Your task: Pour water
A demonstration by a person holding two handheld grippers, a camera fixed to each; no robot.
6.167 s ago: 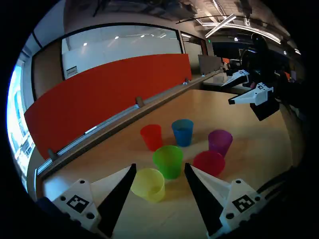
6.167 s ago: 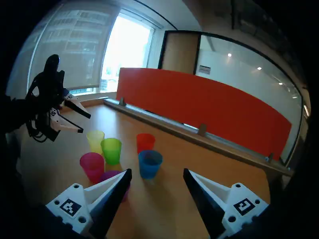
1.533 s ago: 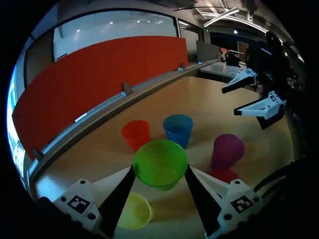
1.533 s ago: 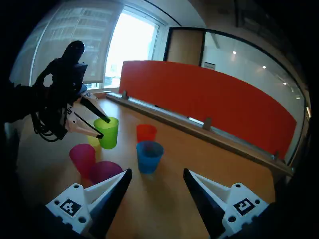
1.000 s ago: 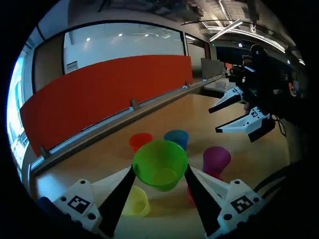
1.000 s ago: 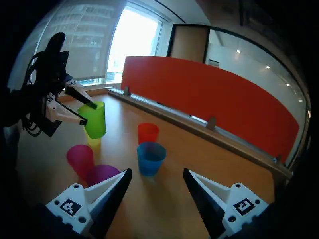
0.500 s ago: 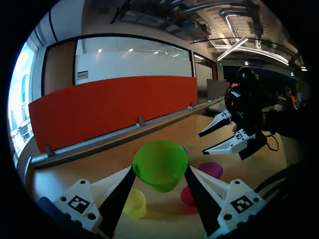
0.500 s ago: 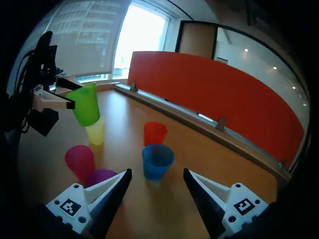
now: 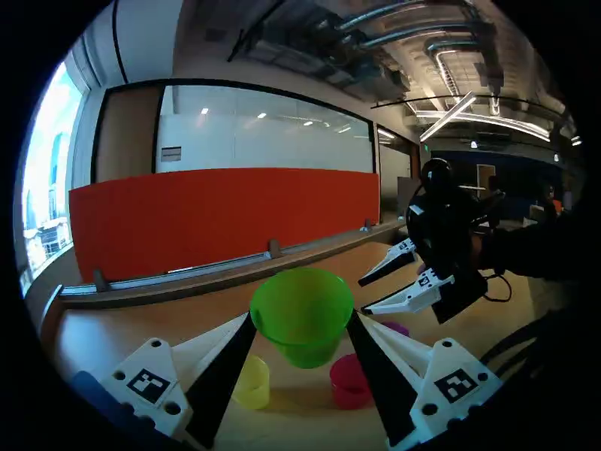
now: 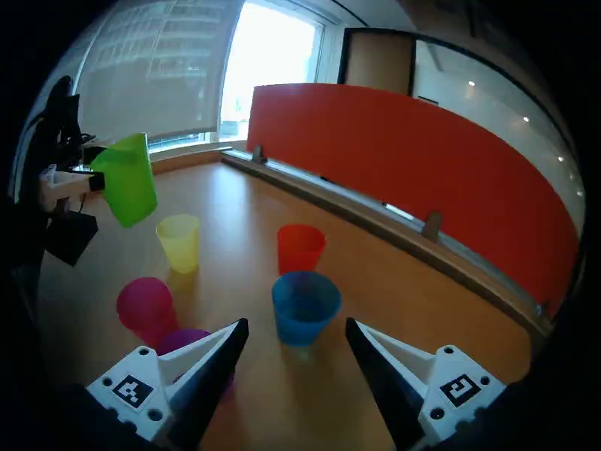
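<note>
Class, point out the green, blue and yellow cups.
green cup (image 9: pixel 302 331), left gripper view, on its wall.
blue cup (image 10: pixel 304 327), right gripper view, outer wall.
yellow cup (image 10: pixel 180 252), right gripper view, side wall.

Daylight blows out the window (image 10: pixel 270 68), ceiling strip lights (image 9: pixel 451 124) glow faintly, and fisheye distortion bends the edges.

The left gripper (image 9: pixel 300 316) and right gripper (image 10: pixel 295 323) each have two white, wedge-shaped fingers (image 9: pixel 199 352) with black inner faces. A square black-and-white marker (image 9: pixel 146 383) and dark round screws (image 9: pixel 155 343) sit at each base. In the left gripper view, the right gripper has a black body with a looping black cable (image 9: pixel 503 289), and the person wears a dark sleeve (image 9: pixel 533 252).
</note>
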